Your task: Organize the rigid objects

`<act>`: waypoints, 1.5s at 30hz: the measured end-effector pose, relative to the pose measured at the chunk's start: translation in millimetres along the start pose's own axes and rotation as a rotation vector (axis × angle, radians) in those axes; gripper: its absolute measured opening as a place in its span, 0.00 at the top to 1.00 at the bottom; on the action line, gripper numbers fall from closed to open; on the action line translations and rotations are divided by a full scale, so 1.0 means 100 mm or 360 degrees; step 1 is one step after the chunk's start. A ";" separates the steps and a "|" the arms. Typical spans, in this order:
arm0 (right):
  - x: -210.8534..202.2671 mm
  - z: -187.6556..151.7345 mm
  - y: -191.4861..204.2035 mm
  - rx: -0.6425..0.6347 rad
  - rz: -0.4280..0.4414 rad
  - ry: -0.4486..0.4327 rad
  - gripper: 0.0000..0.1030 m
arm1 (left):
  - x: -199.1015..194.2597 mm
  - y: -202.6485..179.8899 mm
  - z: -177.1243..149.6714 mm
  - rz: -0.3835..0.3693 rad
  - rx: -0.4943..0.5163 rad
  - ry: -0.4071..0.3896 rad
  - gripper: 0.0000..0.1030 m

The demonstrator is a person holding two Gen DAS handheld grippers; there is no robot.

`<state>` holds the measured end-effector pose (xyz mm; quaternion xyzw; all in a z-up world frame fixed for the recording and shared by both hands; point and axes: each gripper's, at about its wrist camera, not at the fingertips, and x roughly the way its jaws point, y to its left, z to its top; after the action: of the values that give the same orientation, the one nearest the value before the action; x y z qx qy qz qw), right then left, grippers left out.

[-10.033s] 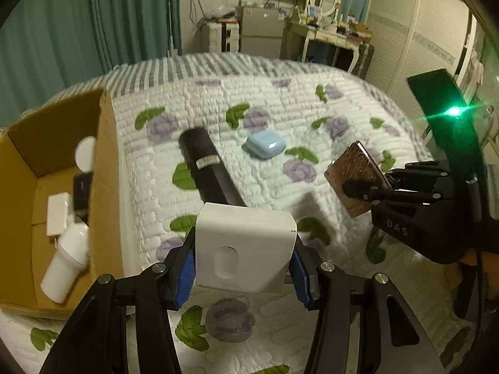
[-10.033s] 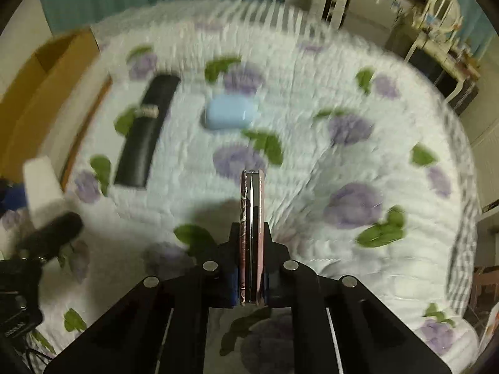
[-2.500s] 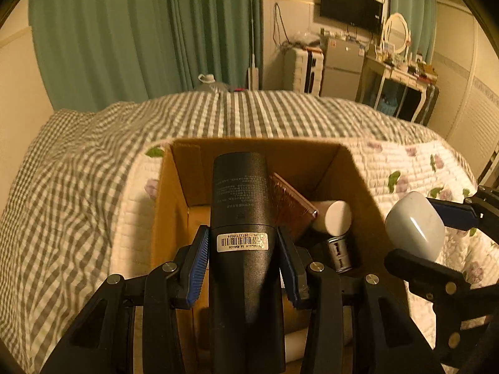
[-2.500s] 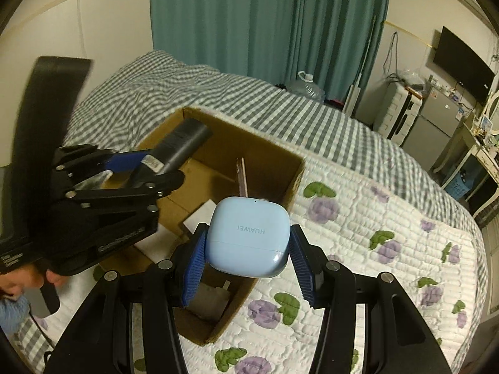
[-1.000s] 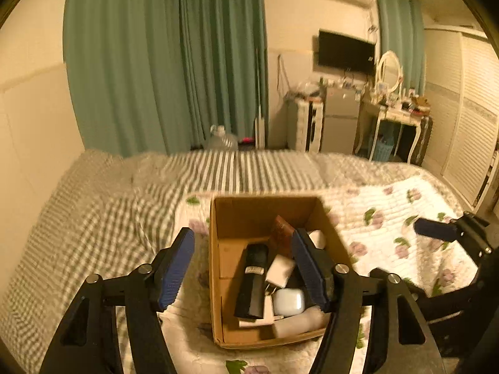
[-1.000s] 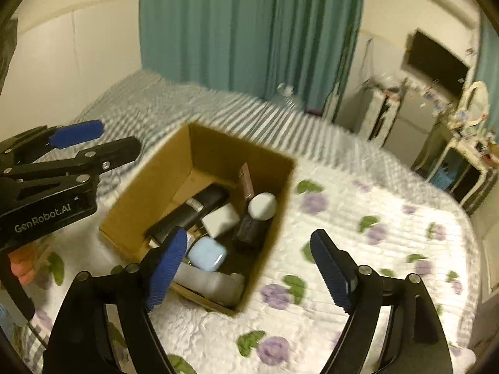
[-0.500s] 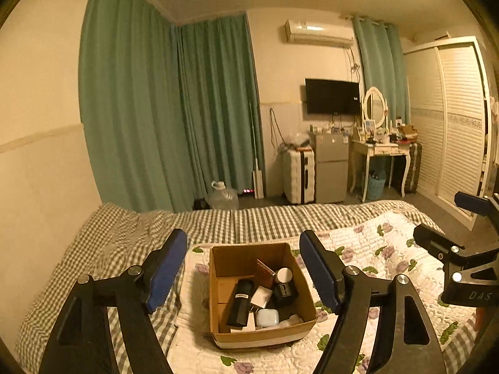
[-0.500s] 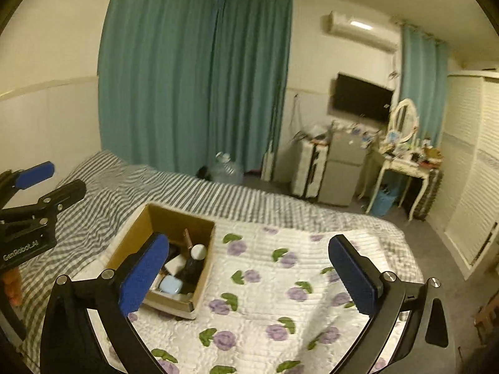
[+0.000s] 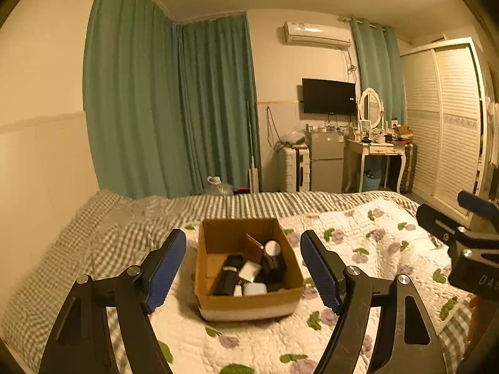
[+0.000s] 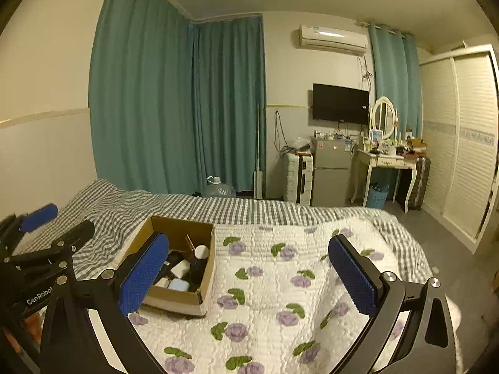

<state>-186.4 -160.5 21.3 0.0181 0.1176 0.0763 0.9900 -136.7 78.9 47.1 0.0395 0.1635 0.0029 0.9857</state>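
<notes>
A bed fills the lower half of both views, covered by a white quilted bedspread [image 10: 280, 283] printed with purple flowers and green leaves, laid over a grey-and-white checked sheet [image 10: 131, 205] that shows along the far and left sides. On the quilt sits an open brown cardboard box [image 9: 249, 302], and the rigid objects are all inside it: a black cylinder [image 9: 229, 275], a white rectangular block [image 9: 249, 270], a pale blue earbud case [image 10: 178, 285], a thin brown card-like case [image 9: 253, 247] standing on edge and a white-capped bottle [image 9: 272, 247].

The left gripper [image 9: 243, 268] and the right gripper [image 10: 249, 274] both hang above the bed, well apart from the box, jaws spread wide with nothing between the blue pads; both have just been opening.

Behind the bed hang teal floor-length curtains [image 10: 174, 109]. A black wall-mounted television [image 10: 340, 103], a white air conditioner [image 10: 332, 40], a small grey fridge [image 10: 330, 168], a white dressing table with an oval mirror [image 10: 385, 152] and white louvred wardrobe doors [image 10: 461, 143] line the far side.
</notes>
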 end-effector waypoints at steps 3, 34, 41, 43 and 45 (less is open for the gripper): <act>0.05 -0.07 0.05 -0.0031 -0.0021 0.0029 0.00 | 0.01 -0.02 -0.07 0.0009 0.0015 0.0030 0.24; 0.20 -0.23 0.13 -0.0034 -0.0052 0.0094 0.00 | 0.05 0.03 -0.23 -0.0024 0.0028 0.0095 0.24; 0.19 -0.23 0.14 -0.0032 -0.0051 0.0097 0.00 | 0.05 0.04 -0.23 -0.0027 0.0018 0.0097 0.24; 0.19 -0.24 0.14 -0.0034 -0.0051 0.0100 0.00 | 0.05 0.04 -0.23 -0.0025 0.0018 0.0095 0.24; 0.19 -0.25 0.14 -0.0034 -0.0051 0.0101 0.00 | 0.05 0.04 -0.23 -0.0027 0.0020 0.0097 0.24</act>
<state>-175.9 -143.1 -7.0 0.0031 0.1485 0.0623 0.9869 -139.6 84.8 24.2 0.0444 0.1939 -0.0052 0.9800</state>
